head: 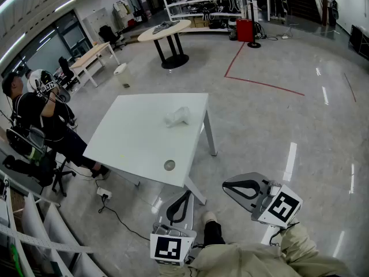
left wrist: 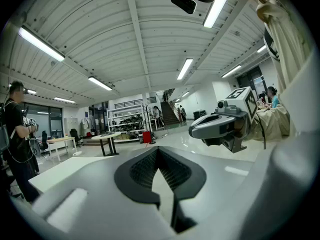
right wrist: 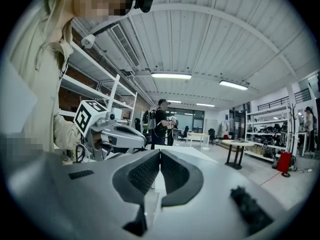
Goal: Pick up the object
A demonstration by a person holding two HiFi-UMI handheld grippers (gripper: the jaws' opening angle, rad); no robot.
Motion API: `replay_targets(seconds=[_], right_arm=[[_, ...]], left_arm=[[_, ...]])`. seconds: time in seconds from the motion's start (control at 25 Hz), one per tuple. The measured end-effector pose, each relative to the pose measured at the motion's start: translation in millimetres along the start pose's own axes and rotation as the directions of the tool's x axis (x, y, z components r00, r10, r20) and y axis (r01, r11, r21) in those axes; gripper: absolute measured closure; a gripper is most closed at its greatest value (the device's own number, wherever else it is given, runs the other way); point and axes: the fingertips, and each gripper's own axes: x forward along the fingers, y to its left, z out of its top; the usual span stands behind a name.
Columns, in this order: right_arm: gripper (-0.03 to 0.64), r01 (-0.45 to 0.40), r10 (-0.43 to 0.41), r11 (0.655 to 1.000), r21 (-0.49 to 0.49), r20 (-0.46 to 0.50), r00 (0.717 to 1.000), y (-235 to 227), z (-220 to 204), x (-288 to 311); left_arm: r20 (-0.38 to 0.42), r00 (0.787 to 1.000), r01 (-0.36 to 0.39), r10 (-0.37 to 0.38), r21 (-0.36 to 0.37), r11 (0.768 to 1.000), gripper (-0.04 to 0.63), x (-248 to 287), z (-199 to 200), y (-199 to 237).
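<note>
A white table (head: pixel 132 137) stands in the middle of the head view. On it lie a pale crumpled-looking object (head: pixel 177 117) near the far right side and a small round grey object (head: pixel 169 165) near the front edge. My left gripper (head: pixel 185 195) is held low in front of the table's near corner, jaws shut with nothing between them. The right gripper (head: pixel 227 184) hangs to its right over the floor, also shut and empty. In the left gripper view the shut jaws (left wrist: pixel 158 150) point across the room, with the right gripper (left wrist: pixel 222 125) beside them. The right gripper view shows shut jaws (right wrist: pixel 160 152) and the left gripper (right wrist: pixel 114 135).
A person (head: pixel 40 117) sits on a chair left of the table. A power strip with its cable (head: pixel 104 194) lies on the floor near the table's front leg. Farther back are a round table (head: pixel 167 32), a red box (head: pixel 244 29), shelving, and red floor lines (head: pixel 259 84).
</note>
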Motion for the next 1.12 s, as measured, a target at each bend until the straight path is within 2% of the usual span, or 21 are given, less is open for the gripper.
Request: replay_targets(seconds=[0.32,0.52,0.72,0.96,1.12], right_arm=[[0.612,0.017,-0.017,1.0,0.0,-0.024,1.0,-61,-11,74],[0.612,0.029,-0.03,0.999,-0.012,-0.03,0.999,-112,-9,127],[0.612,0.056,-0.056,0.998,0.003,-0.057,0.997,-152,-24,169],[0.612,0.121,-0.115,0.991,0.054,-0.11,0.987,-196,-50,200],[0.612,0.137,-0.123,0.988,0.075,-0.167,0.978,-217,-69,212]], left_arm=[[0.017,1.0,0.024,-0.024,-0.004,1.0,0.589,58,-6,76],[0.038,0.998,0.054,-0.055,0.047,0.997,0.589,108,-6,132],[0.026,0.997,0.076,-0.077,0.049,0.996,0.589,147,-16,175],[-0.02,0.996,0.093,-0.092,0.03,0.995,0.589,186,-37,211],[-0.015,0.994,0.11,-0.11,-0.026,0.994,0.589,210,-45,222]])
